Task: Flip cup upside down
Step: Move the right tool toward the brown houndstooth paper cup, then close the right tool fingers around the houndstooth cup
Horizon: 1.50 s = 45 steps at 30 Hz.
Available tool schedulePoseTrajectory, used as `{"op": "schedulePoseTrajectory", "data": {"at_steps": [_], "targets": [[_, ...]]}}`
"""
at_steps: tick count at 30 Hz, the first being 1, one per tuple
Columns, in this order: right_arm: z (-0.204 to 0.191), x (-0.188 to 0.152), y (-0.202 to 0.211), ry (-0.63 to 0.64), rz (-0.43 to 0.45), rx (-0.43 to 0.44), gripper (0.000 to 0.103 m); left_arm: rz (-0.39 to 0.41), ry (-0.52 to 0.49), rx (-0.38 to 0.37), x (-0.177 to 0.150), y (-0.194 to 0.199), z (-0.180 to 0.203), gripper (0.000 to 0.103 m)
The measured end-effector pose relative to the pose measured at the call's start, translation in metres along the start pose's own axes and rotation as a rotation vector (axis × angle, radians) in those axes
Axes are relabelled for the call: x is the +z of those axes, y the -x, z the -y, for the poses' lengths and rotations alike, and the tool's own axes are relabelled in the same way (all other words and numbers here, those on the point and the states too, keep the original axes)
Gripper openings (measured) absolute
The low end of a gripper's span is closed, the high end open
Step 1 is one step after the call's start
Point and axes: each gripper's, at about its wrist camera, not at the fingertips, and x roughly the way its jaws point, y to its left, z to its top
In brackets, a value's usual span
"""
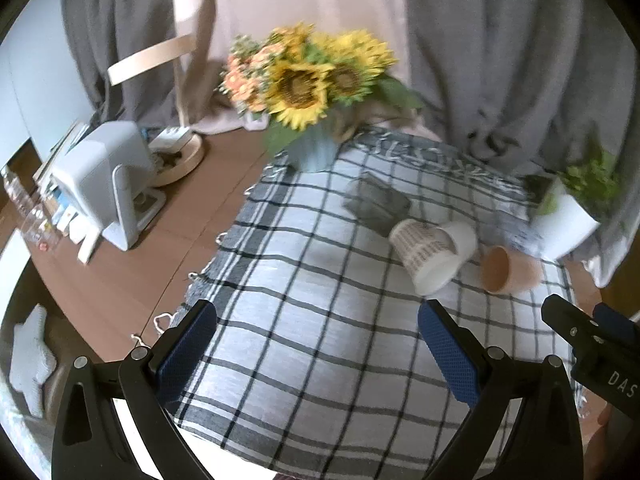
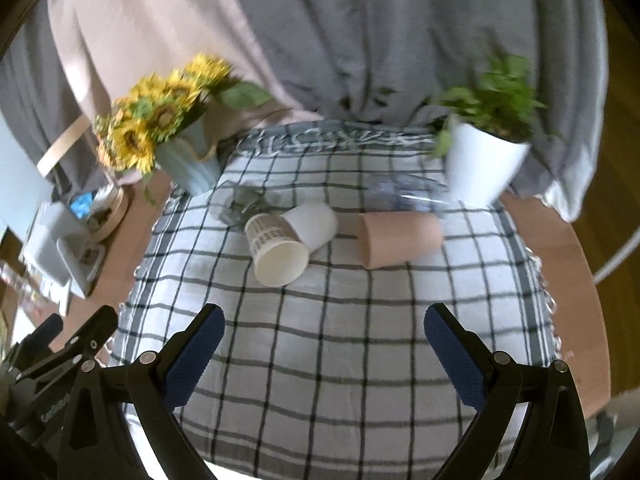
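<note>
Cups: printed cup on side, touching white cup, near pink cup. Both tools, left tool and right tool, apart, empty. Risk: printed cup rolls, nudges white cup.

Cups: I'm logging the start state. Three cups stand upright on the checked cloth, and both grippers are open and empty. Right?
Not quite. The cups lie on their sides, as the right wrist view shows: printed cup, white cup, tan cup, all on the checked cloth. The left gripper and right gripper are open and empty.
</note>
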Motion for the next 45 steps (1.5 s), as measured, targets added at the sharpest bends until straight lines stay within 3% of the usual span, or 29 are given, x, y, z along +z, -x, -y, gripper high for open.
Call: {"op": "schedulePoseTrajectory", "data": {"at_steps": [9,25,33,45], "targets": [[-0.034,0.042,-0.060,0.133,-0.131,0.037,0.099,-0.055,0.000,0.088,0.022,-0.040,-0.008,0.103],[-0.093,0.097,-0.140,0.360,-0.395,0.118,0.090,-0.141,0.014,0.141,0.055,-0.087,-0.019,0.103],[-0.111,0.102,-0.181,0.447,-0.540,0.106,0.082,-0.165,0.001,0.148,0.062,-0.104,-0.014,0.103],[-0.114,0.097,-0.214,0.507,-0.627,0.092,0.072,-0.197,0.010,0.153,0.059,-0.122,-0.010,0.103]]}}
